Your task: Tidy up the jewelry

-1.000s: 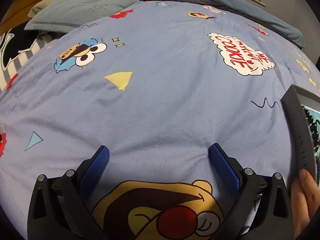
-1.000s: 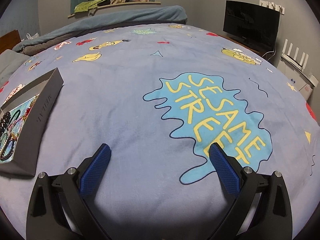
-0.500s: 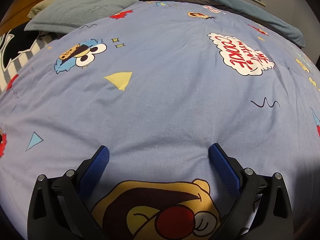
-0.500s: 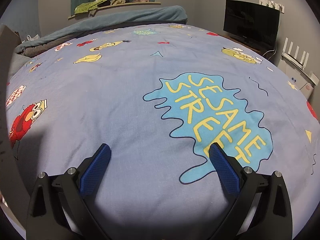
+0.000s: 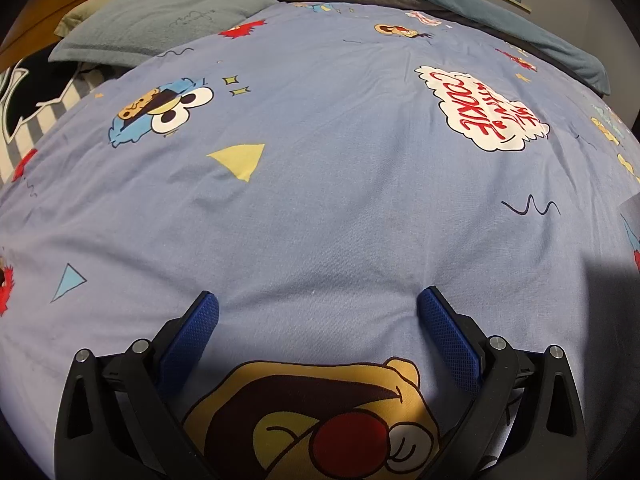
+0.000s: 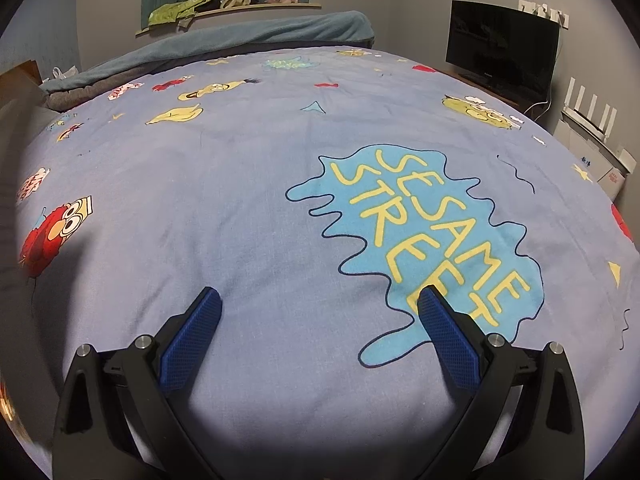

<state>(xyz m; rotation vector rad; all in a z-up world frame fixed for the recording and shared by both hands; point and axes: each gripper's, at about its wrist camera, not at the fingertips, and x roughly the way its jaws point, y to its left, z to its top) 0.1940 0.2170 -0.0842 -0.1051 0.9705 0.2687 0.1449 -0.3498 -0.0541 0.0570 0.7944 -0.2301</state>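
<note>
While no jewelry shows clearly, the printed bedspread fills both views. Each hand-held gripper, left and right, hovers low with jaws spread, empty.

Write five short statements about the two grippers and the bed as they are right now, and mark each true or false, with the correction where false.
1. The left gripper is open with nothing between its blue pads. True.
2. The right gripper is clamped on a necklace. False: it is open and holds nothing.
3. The right wrist view shows a blue patch reading SESAME STREET printed on the bedsheet. True.
4. Loose jewelry lies spread on the sheet in front of the left gripper. False: only printed fabric shows there, including a yellow triangle.
5. The dark monitor stands on the bed. False: it stands off the bed, beside it near the wall.
</note>
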